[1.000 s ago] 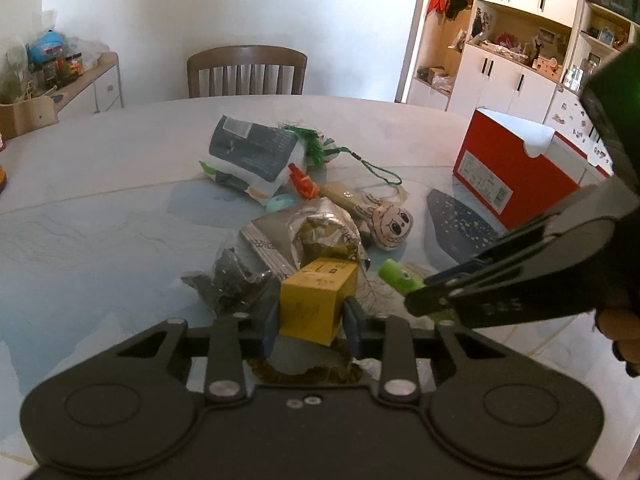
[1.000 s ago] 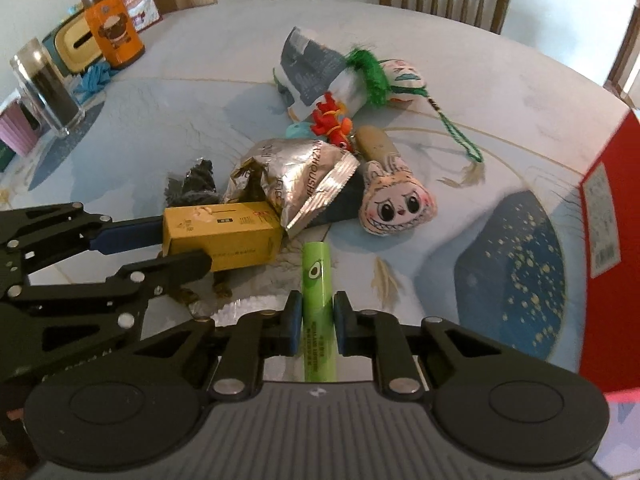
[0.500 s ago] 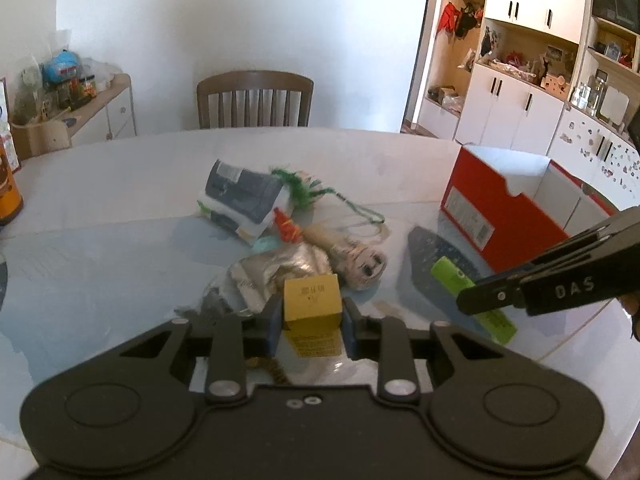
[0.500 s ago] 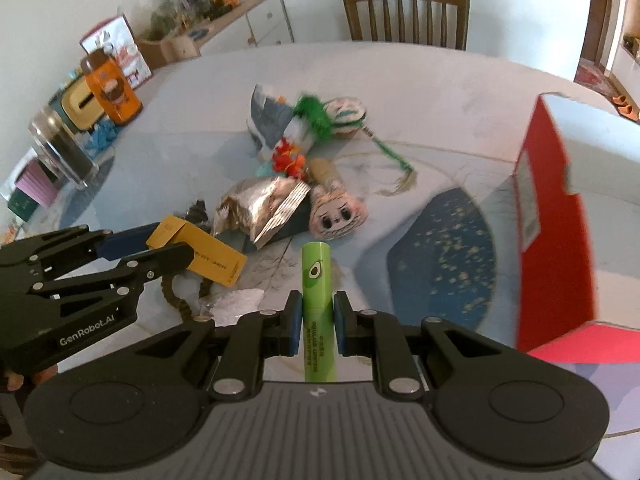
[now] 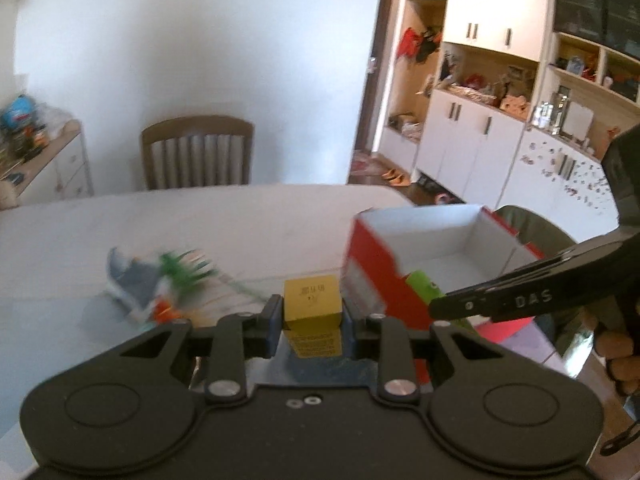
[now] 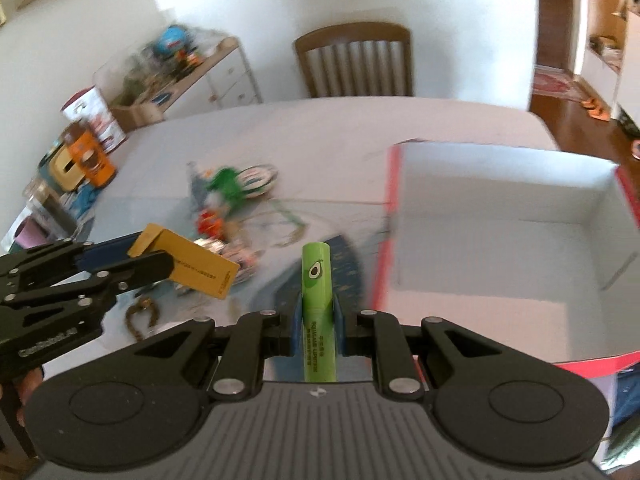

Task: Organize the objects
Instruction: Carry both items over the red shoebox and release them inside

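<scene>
On the pale bench (image 6: 320, 136): open red box (image 6: 500, 240) with white inside at the right, blurred pile of toys and packets (image 6: 228, 196) well left of it. Above the bench, left gripper (image 5: 312, 314) clenched on a yellow carton (image 5: 313, 307); right gripper (image 6: 317, 320) clenched on a green lip-balm tube (image 6: 317, 280), just beside the box's near wall.
</scene>
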A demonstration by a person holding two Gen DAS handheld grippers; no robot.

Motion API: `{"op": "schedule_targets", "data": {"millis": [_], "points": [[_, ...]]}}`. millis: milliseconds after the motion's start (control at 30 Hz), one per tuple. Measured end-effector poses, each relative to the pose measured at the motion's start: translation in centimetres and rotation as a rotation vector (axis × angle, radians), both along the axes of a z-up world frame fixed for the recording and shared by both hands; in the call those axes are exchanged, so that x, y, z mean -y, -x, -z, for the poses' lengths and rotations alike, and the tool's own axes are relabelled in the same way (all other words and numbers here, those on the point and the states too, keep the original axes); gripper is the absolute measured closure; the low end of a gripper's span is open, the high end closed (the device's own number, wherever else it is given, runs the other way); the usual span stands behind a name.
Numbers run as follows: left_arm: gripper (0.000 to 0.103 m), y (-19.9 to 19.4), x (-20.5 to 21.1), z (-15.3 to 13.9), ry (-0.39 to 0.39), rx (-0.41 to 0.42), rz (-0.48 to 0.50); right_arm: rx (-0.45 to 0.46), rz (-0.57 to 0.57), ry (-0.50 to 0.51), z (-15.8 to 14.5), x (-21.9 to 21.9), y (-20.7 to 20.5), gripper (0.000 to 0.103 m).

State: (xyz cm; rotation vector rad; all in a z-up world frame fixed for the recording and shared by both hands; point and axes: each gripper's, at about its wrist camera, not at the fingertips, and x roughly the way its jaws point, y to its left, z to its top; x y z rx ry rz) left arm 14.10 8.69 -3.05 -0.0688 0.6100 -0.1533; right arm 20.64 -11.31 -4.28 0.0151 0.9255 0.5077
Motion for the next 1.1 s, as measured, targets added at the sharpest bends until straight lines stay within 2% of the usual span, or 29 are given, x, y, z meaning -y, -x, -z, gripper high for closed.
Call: {"op": "schedule_targets", "data": {"millis": [267,500,700,967,1100], "points": [[0.075,-3.8,5.4,-2.0,0.000,0.042,0.082,0.045,0.098,0.003,-0.7,6.1,-2.4,0.087],[0.074,-7.9,10.0,-1.8,-0.012,0.032,0.157,0.037,0.178,0.039,0.5,10.5,-4.8,0.087],[0.074,-11.0,13.2,0.0,-0.012,-0.017,0.216,0.013,0.232,0.083,2.4,13.1,-6.6,0.087],[0.074,-15.1,15.9,3.6,0.017,-0.115,0.222,-0.034,0.242,0.153,5.6,14.3,-8.8,0.087],[0.074,-16.5,17.4,5.4,-0.007,-0.155,0.249,-0.072,0.248,0.174,7.1,15.2,-10.4,0.087]]}}
